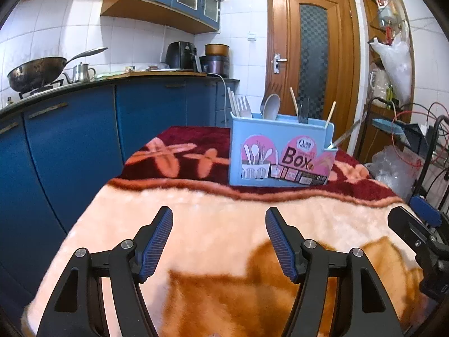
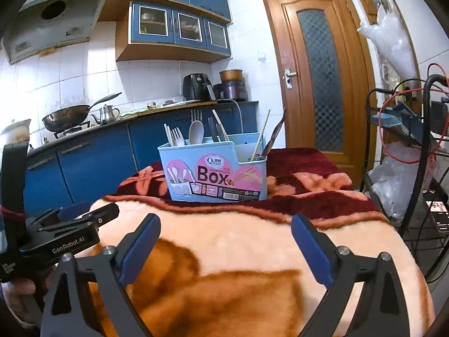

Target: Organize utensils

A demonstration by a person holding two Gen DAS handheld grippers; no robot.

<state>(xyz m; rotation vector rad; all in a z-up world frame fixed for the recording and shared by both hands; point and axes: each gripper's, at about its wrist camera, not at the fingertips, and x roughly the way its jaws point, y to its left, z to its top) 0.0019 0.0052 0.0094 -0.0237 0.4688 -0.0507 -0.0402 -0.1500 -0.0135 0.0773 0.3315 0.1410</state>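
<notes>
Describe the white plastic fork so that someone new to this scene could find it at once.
On the blanket-covered table stands a light blue utensil box with a pink label. The white plastic fork stands upright, tines up, at its left end, beside the pale spoon; it is the only white pronged piece.

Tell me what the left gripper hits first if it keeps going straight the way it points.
Probably the blanket: the open, empty left gripper tilts slightly down at bare blanket. The blue box stands beyond, a bit right of its line; depth is hard to judge.
</notes>
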